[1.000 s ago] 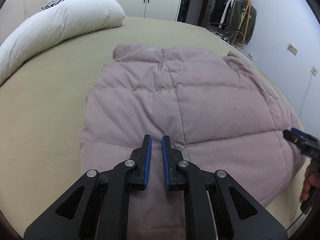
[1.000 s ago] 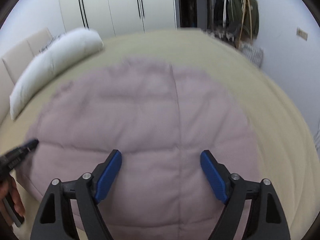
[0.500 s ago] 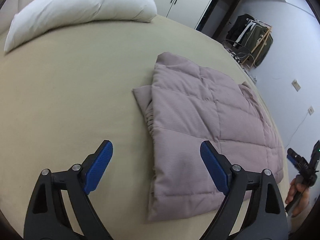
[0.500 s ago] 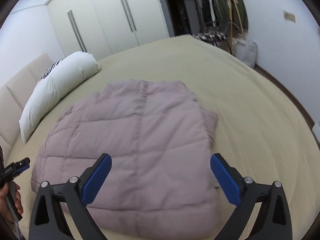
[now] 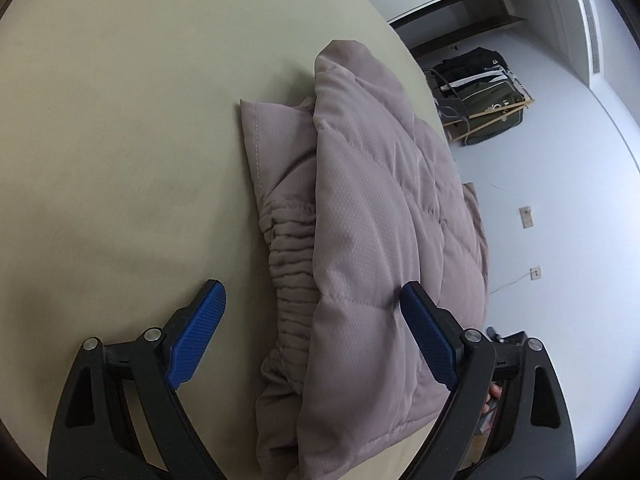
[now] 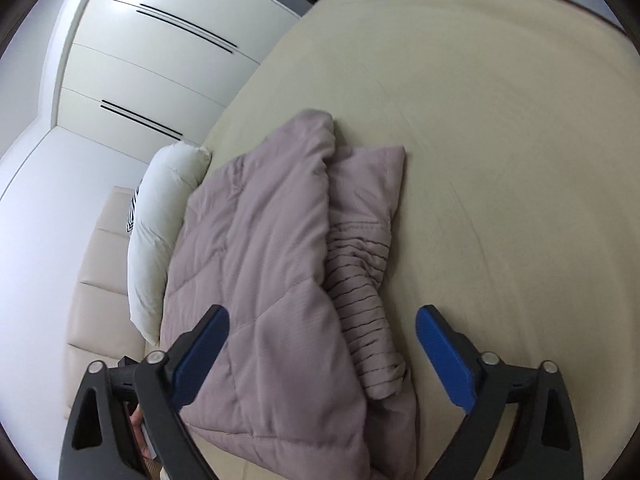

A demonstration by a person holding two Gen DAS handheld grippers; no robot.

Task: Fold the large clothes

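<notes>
A mauve quilted puffer jacket (image 5: pixel 380 216) lies folded on the beige bed (image 5: pixel 120 140), with a ribbed elastic hem (image 5: pixel 292 264) showing at its left side. My left gripper (image 5: pixel 312 320) is open and empty, its jaws straddling the jacket's left edge near the front. In the right wrist view the jacket (image 6: pixel 272 248) shows its ribbed hem (image 6: pixel 364 292) on the right side. My right gripper (image 6: pixel 322 344) is open and empty, its jaws straddling the jacket's right edge. Neither gripper holds cloth.
A white pillow (image 6: pixel 164 216) lies against a beige padded headboard (image 6: pixel 96 300) beyond the jacket. White wardrobes (image 6: pixel 160 60) stand behind. A rack of dark clothes (image 5: pixel 480 92) stands by the far wall. The bed's front edge is just below both grippers.
The left gripper opened from shut a second ago. Both grippers swung outward to opposite sides of the jacket and dropped lower and closer to its side edges.
</notes>
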